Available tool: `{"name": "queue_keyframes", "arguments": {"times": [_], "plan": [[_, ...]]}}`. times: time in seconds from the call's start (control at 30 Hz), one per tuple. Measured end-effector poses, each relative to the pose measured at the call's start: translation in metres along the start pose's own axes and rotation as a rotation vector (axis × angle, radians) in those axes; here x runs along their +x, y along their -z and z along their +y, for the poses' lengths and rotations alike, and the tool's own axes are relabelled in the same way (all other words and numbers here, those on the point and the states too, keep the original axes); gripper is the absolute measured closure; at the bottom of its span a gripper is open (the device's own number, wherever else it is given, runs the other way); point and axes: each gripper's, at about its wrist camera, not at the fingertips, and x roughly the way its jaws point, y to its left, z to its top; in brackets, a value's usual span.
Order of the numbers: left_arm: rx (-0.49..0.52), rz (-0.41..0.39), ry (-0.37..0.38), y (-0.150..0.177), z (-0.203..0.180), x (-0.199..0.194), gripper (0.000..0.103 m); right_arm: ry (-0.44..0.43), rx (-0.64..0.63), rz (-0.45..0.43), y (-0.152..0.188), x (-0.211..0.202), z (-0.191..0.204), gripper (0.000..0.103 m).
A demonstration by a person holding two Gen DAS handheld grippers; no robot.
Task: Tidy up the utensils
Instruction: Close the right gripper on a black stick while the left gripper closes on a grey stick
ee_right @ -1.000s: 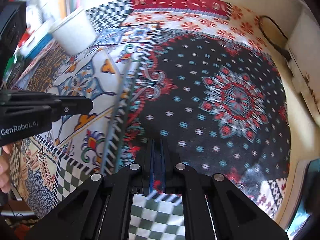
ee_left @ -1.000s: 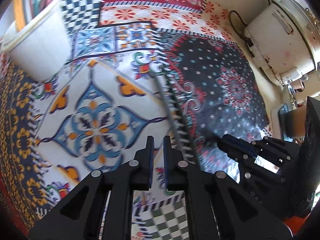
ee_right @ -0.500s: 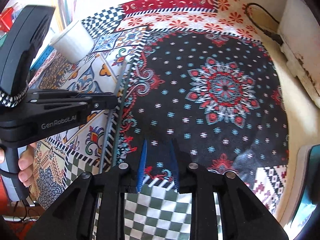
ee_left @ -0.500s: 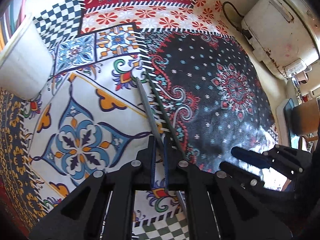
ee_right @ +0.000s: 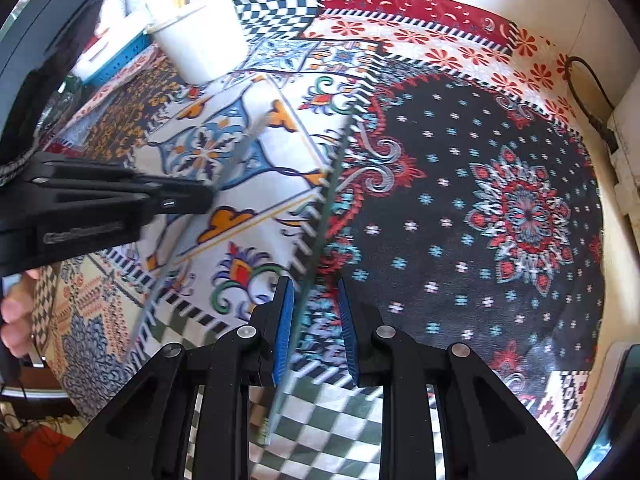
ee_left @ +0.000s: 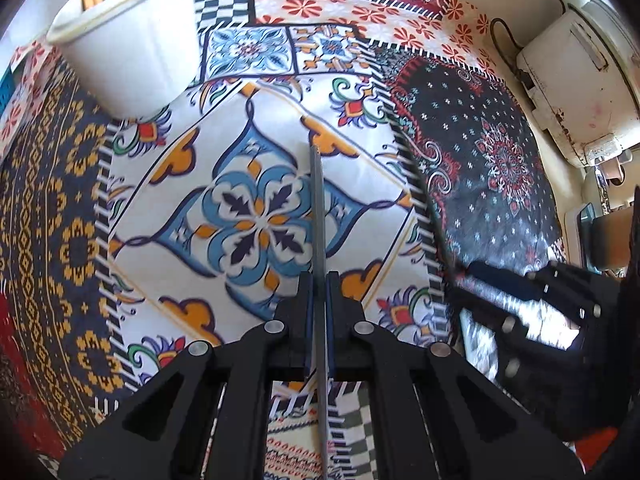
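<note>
Left wrist view shows the left gripper clamped on one grey chopstick above the patterned tablecloth, while the right gripper, jaws slightly parted, straddles the second chopstick ungripped mid-cloth, so neither has yet reached the far-left corner's white holder cup.

Left gripper points steeply down, jaws clamped tight. Right gripper steeply down, jaws parted, just been opening.
</note>
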Motion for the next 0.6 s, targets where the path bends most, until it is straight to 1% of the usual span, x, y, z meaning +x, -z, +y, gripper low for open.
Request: {"name": "queue_keyframes", "arguments": {"times": [0.03,0.1,0.27,0.3,0.33,0.4,0.43,0.6], "plan": [[-0.003,0.005,0.004,0.001,0.002,0.000,0.099,0.012,0.007,0.001,0.000,0.000,-0.004,0.083],[-0.012,0.013,0.012,0.000,0.003,0.000,0.099,0.023,0.016,0.009,-0.001,-0.001,-0.013,0.089],[-0.004,0.019,0.004,-0.011,0.000,0.002,0.099,0.015,0.038,0.022,-0.011,-0.002,-0.021,0.090],[0.001,0.021,0.000,-0.015,-0.002,0.003,0.099,0.019,0.029,0.020,-0.013,-0.001,-0.020,0.090],[0.007,0.022,-0.003,-0.017,-0.002,0.004,0.099,0.010,-0.004,-0.006,-0.019,0.003,-0.017,0.090],[0.022,0.026,-0.007,-0.022,-0.004,0.006,0.099,0.015,-0.018,-0.007,-0.027,0.007,-0.013,0.090],[0.030,0.029,-0.009,-0.025,-0.006,0.007,0.098,0.026,-0.017,0.015,-0.029,0.008,-0.013,0.090],[0.077,0.051,-0.026,-0.037,-0.012,0.010,0.098,0.003,0.017,0.023,-0.048,0.017,-0.014,0.090]]}}
